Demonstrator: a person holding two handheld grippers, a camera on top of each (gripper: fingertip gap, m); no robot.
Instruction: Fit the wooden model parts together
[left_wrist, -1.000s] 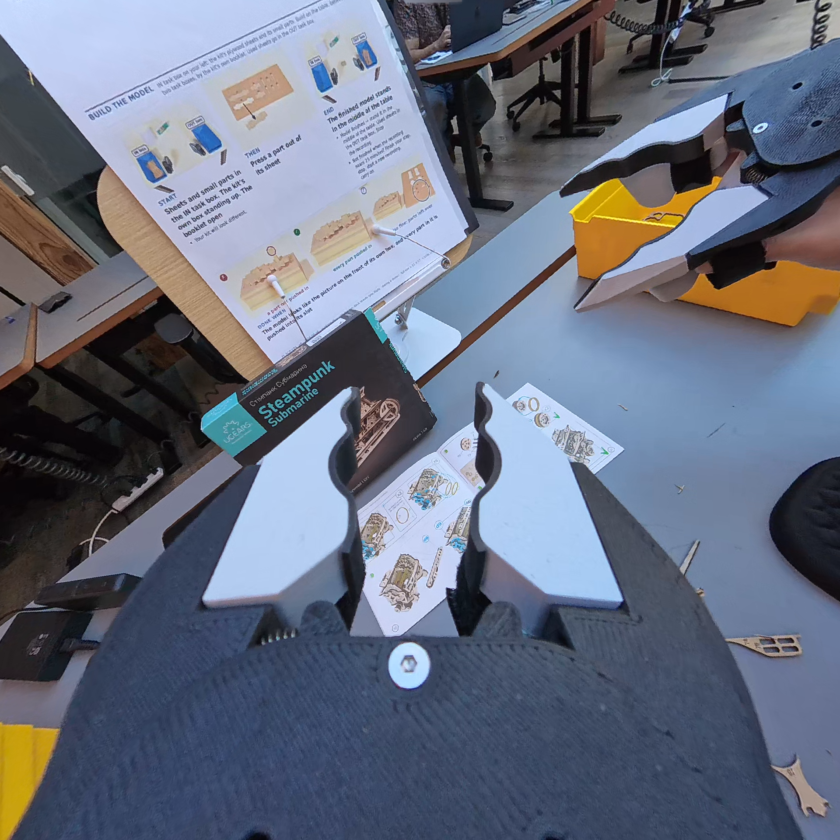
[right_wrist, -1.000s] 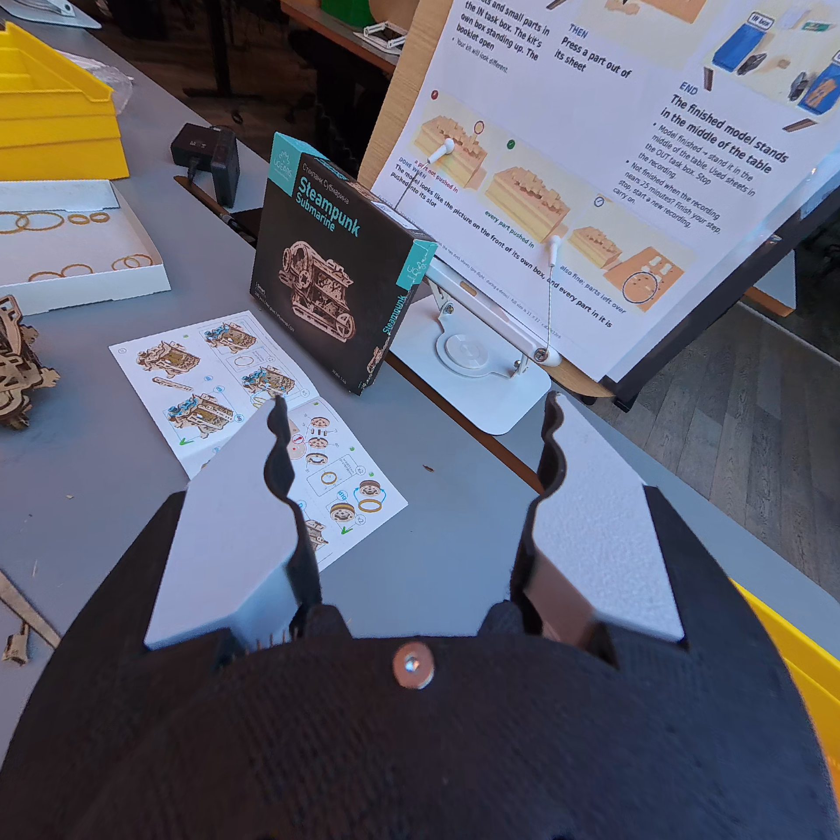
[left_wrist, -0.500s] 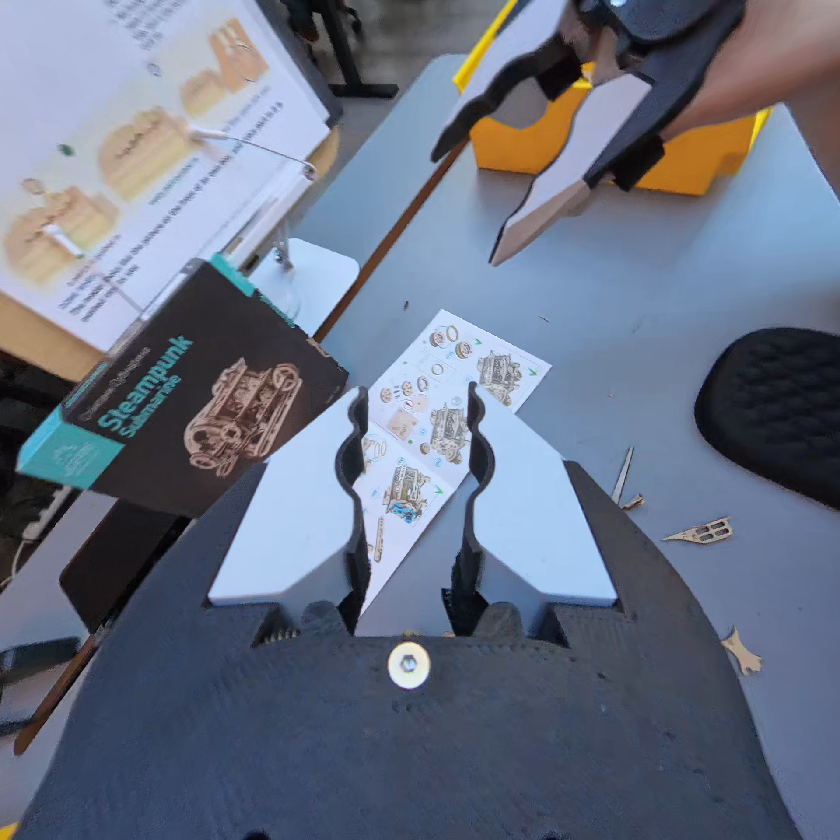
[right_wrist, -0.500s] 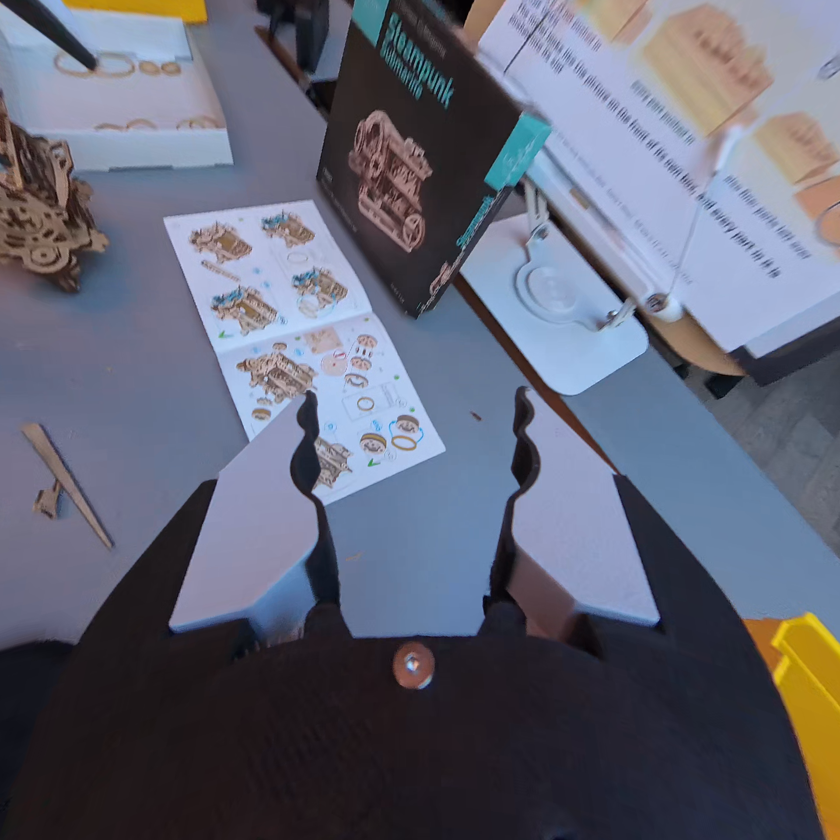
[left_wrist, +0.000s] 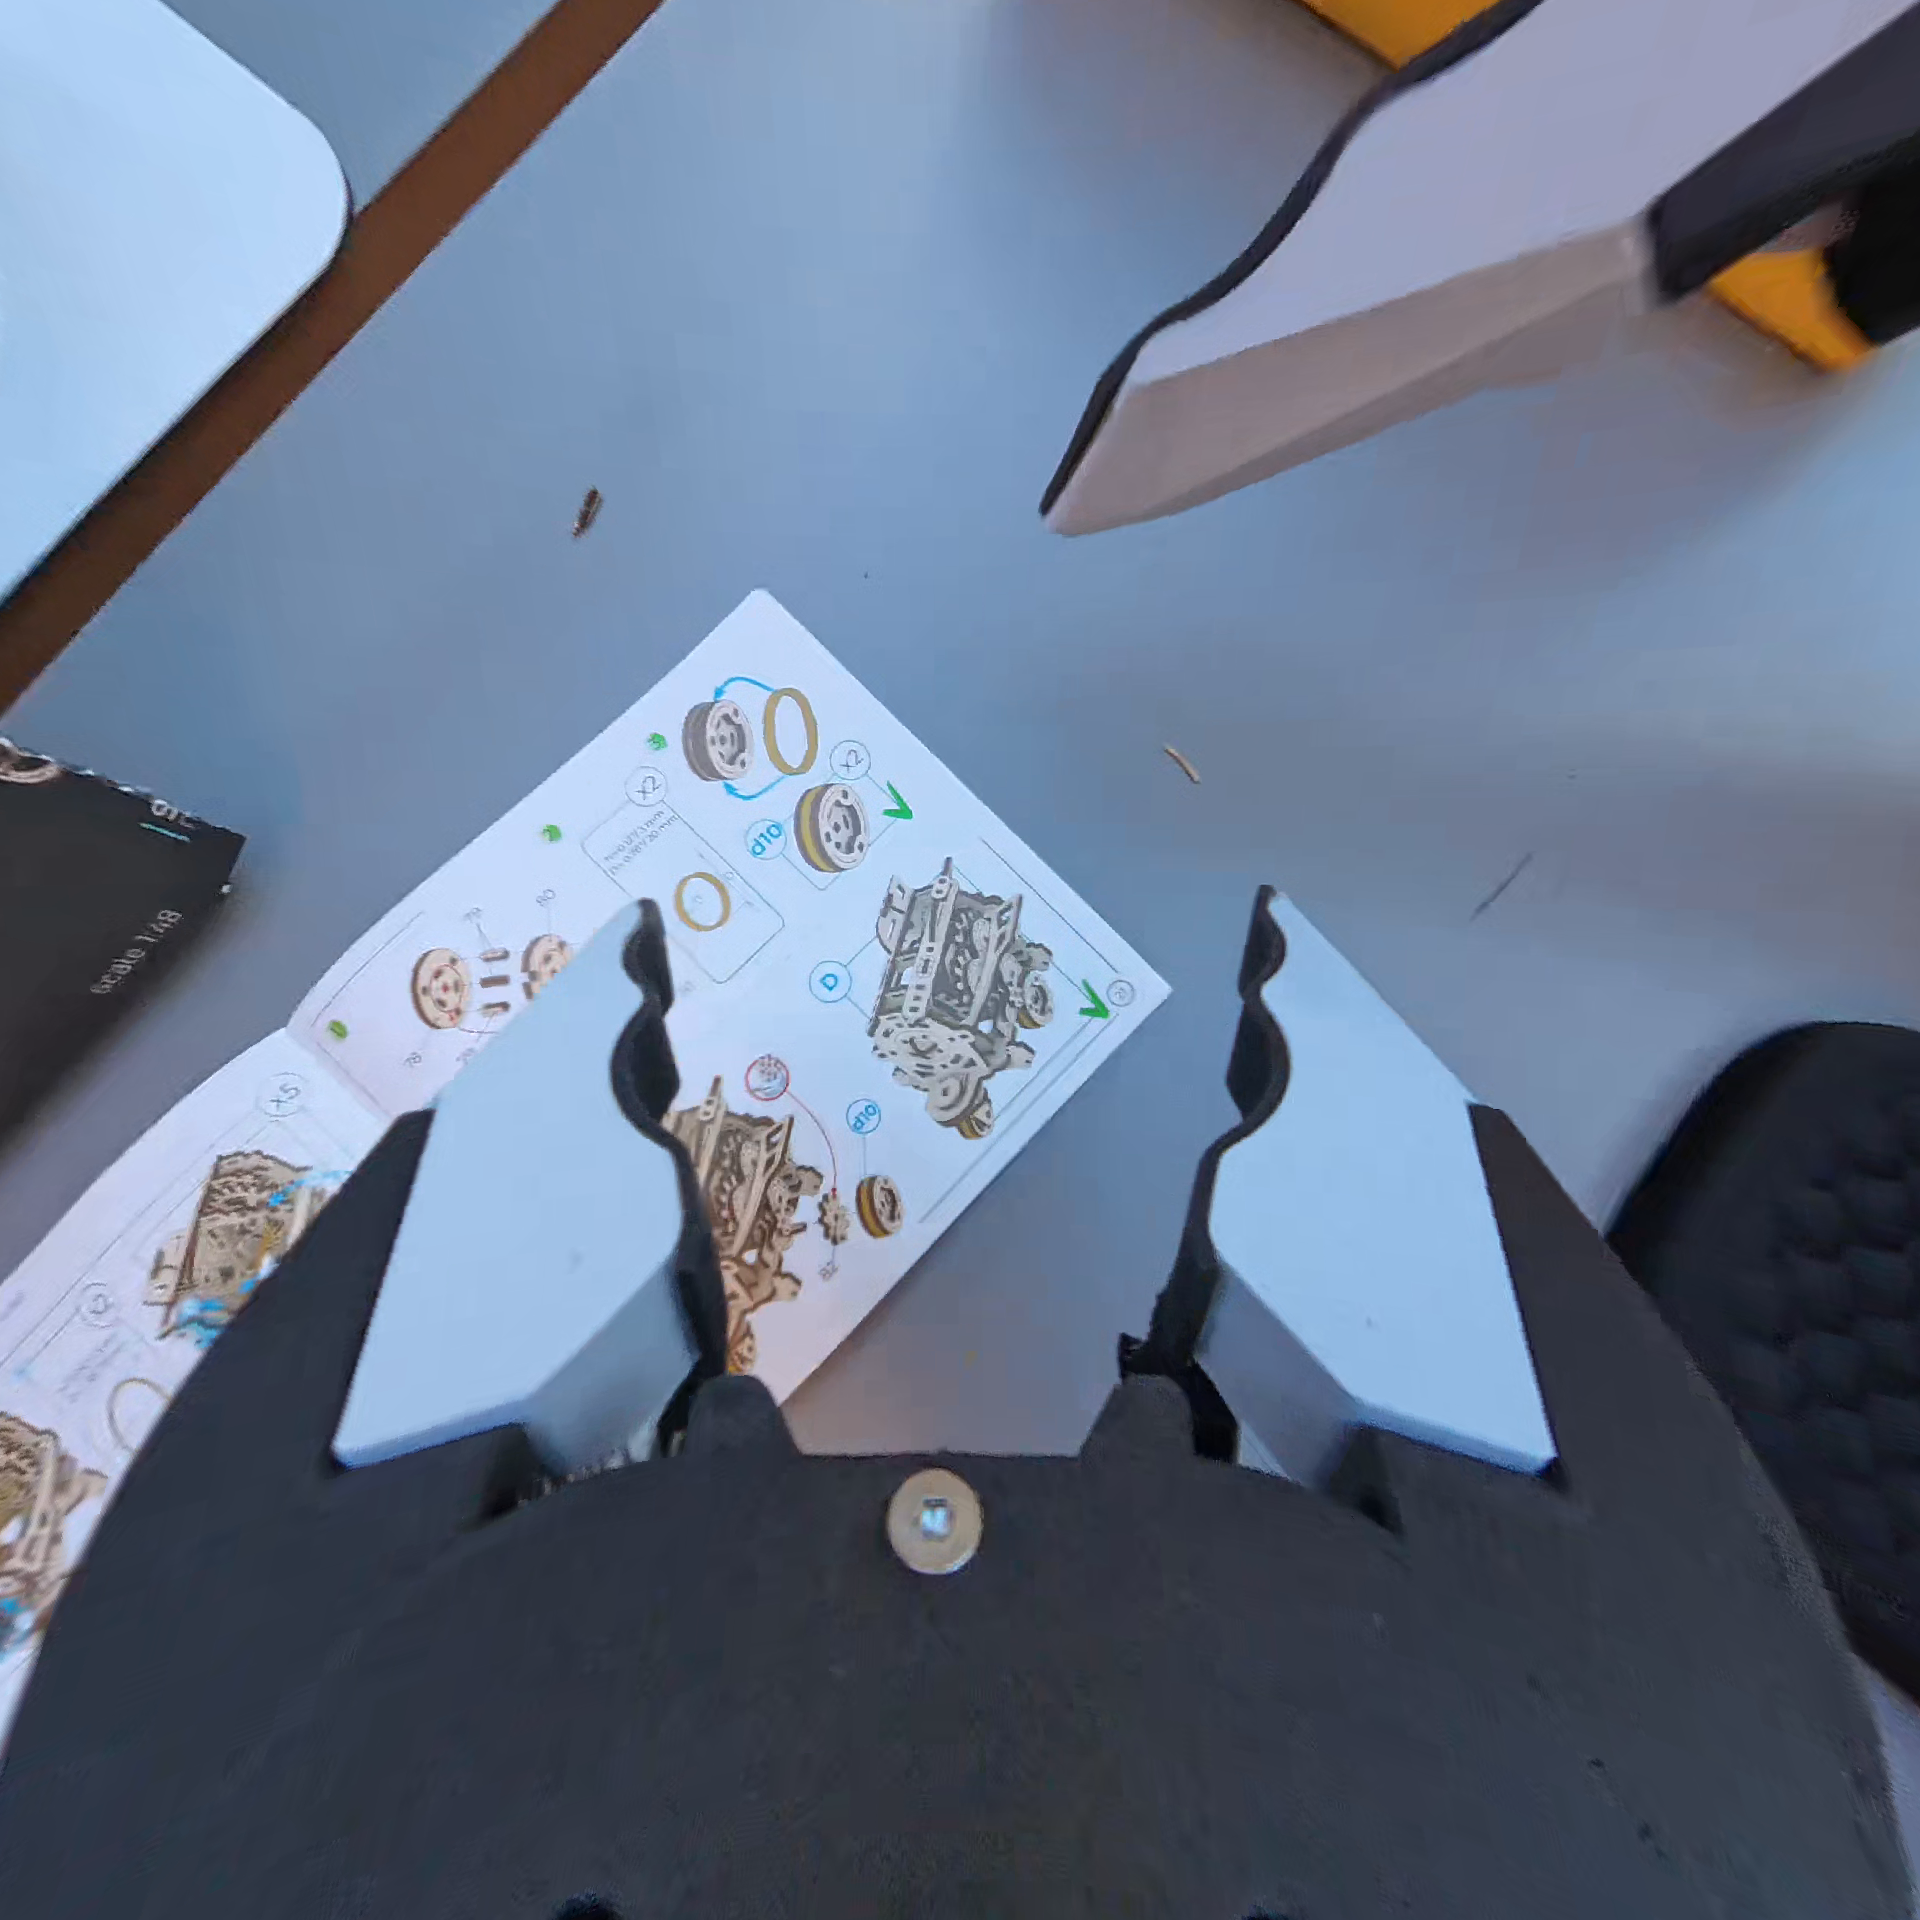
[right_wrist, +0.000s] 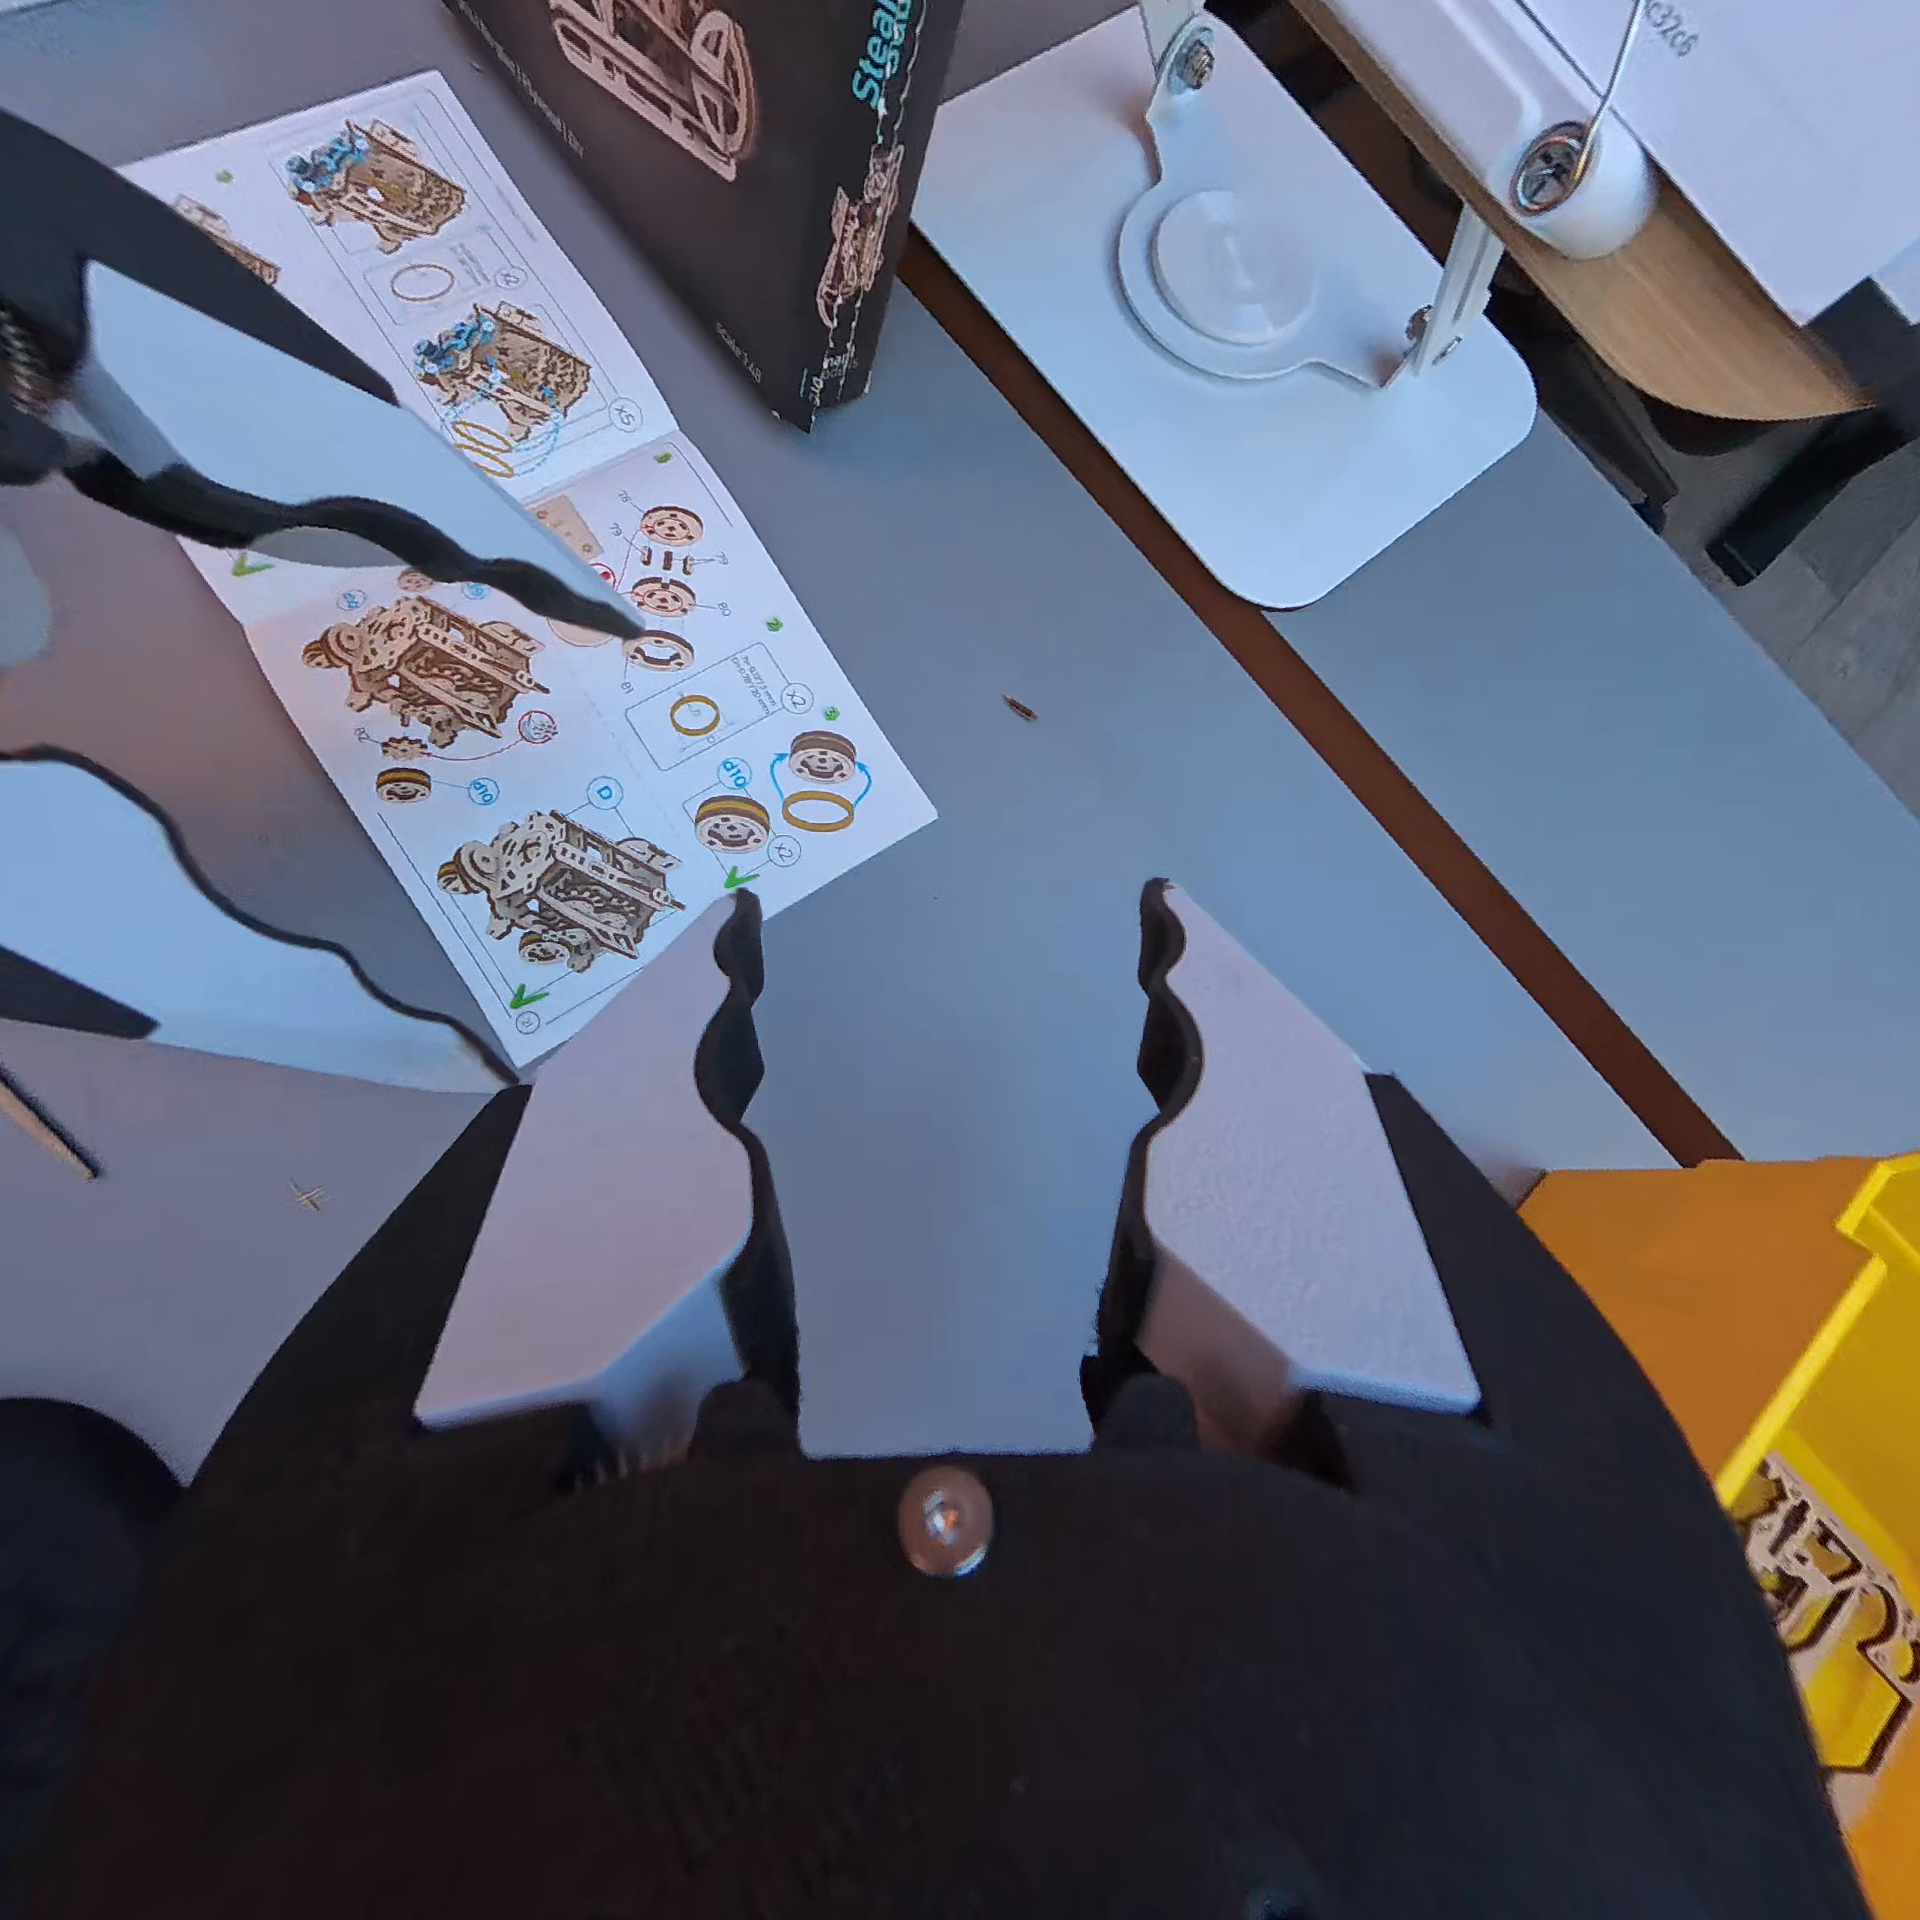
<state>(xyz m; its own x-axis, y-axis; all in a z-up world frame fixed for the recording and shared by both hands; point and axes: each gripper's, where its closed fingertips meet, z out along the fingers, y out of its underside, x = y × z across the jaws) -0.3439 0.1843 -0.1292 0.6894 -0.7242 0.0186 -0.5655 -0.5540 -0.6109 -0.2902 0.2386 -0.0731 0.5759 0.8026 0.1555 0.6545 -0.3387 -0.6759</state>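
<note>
Both my left gripper and right gripper gape wide, empty, above the white folded instruction leaflet on the grey table. The only wooden model parts I can see are thin laser-cut sheets in the yellow plastic bin at my right. Judgement: light, brittle; grip on solid edges. Since 0.5 s ago the left has opened wider and both have dropped lower.
</note>
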